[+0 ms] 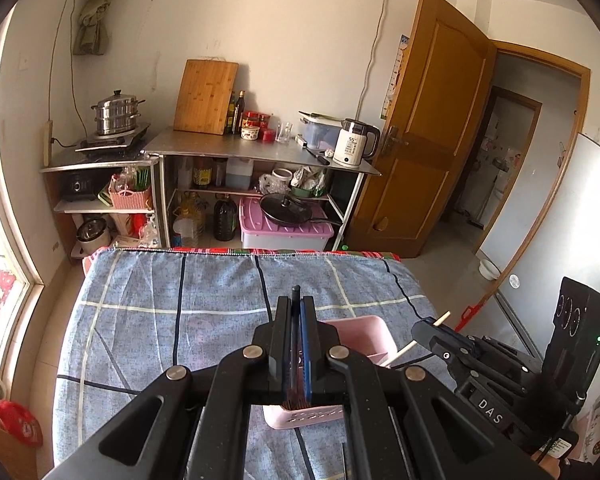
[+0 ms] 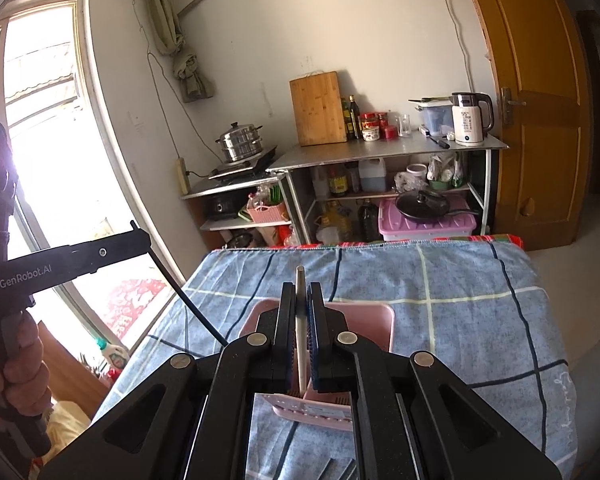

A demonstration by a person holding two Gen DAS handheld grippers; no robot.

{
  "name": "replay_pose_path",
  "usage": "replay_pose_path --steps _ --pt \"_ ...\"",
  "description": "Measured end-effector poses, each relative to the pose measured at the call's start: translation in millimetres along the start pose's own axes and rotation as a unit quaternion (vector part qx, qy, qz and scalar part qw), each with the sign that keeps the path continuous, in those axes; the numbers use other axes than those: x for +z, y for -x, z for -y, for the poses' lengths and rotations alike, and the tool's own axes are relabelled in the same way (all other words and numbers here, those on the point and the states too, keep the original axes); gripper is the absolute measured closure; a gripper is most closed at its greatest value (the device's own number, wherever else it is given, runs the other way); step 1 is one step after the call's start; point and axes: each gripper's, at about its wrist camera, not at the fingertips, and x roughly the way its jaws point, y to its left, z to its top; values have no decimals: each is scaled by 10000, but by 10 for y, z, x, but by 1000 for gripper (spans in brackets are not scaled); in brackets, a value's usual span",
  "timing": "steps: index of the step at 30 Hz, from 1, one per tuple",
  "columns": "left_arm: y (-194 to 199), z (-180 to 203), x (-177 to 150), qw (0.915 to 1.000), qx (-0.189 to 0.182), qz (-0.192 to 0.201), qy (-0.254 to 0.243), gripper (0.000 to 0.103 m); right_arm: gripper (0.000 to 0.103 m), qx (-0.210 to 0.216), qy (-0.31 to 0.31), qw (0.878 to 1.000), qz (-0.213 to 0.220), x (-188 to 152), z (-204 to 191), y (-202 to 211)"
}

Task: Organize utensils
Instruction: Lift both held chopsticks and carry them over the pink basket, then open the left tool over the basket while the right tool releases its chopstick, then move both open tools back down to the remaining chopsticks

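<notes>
We read "GenRobot.AI" in pale letters along the black body of the left gripper (image 2: pixel 140 236), seen from the right wrist. On the right gripper (image 1: pixel 436 326), seen from the left wrist, white letters spell "DAS". The white kettle (image 1: pixel 354 144) at the right end of the steel counter (image 1: pixel 220 146) shows "55" on its front; the smaller print beneath is unreadable.
</notes>
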Motion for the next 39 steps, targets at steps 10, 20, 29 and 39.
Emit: replay_pose_path --steps 10,20,29,39 --pt "-182 -63 -270 9998 130 -156 -23 98 87 -4 -7 9989 -474 -281 101 -148" --pt "406 9 -474 9987 226 448 -125 88 75 16 50 9999 -104 -408 160 450" --pt "776 146 -1111 9979 153 600 -199 88 75 -174 133 9998 -3 -872 219 957" --pt "837 310 -1996 9992 43 314 -223 88 75 -196 45 9994 -266 -1441 267 1232"
